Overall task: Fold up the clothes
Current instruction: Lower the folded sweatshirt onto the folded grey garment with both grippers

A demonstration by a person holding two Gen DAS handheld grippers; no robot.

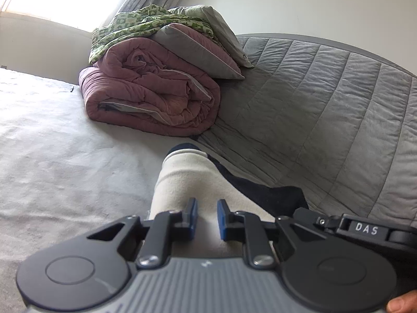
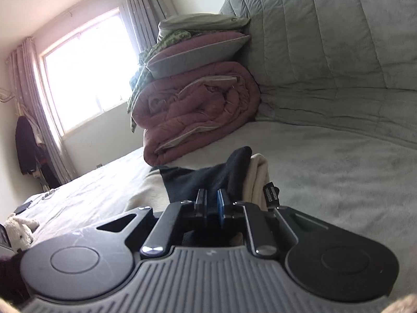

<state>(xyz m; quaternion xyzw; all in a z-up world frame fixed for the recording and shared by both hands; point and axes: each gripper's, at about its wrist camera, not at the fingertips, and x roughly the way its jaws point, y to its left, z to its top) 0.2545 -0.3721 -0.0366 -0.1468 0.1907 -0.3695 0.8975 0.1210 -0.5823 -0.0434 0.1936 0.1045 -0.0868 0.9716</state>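
A cream and navy garment lies on the bed. In the left wrist view its cream part [image 1: 187, 180] forms a raised fold with navy cloth [image 1: 273, 195] beside it. My left gripper [image 1: 206, 217] sits low over the cream cloth, jaws a narrow gap apart, with cloth between them. In the right wrist view my right gripper [image 2: 211, 203] is nearly closed on the navy cloth [image 2: 208, 177], which rises in a peak in front. A cream fold [image 2: 258, 180] with a black label [image 2: 271, 195] stands just right of it.
A rolled pink duvet [image 1: 151, 99] with pillows and a green patterned cloth [image 1: 135, 26] on top stands at the head of the bed against the grey quilted headboard [image 1: 325, 99]. A window [image 2: 86, 73] with curtains is at left. A white plush toy [image 2: 19, 232] lies at the bed's left edge.
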